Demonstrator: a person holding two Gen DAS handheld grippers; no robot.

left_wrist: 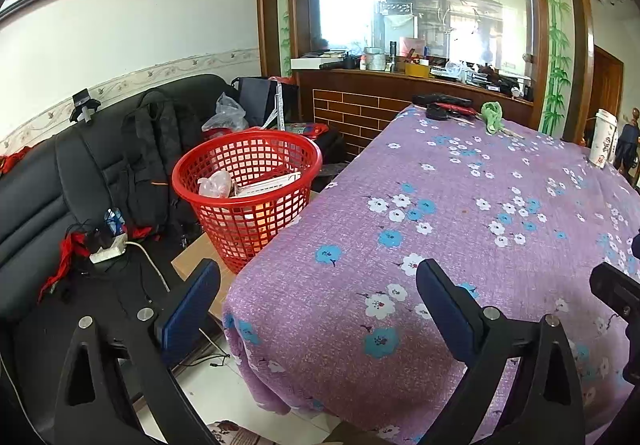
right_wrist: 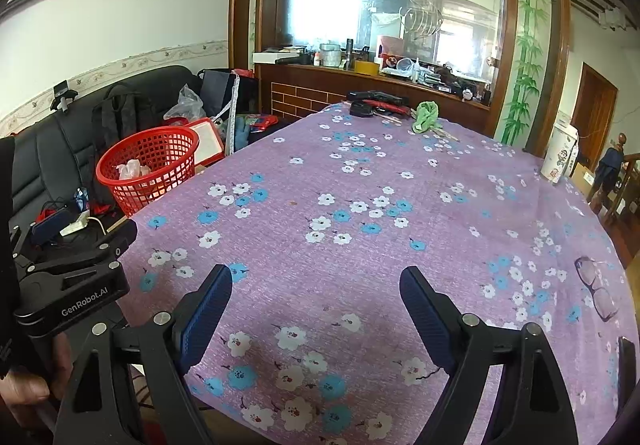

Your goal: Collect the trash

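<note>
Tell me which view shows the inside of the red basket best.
The left wrist view: the red basket is nearer, with a crumpled plastic bag and flat white packaging visible inside. The right wrist view shows it farther away, contents less distinct.

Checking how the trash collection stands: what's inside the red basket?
The red basket holds crumpled clear plastic and a flat white piece leaning against its wall. Anything beneath them is hidden.
</note>
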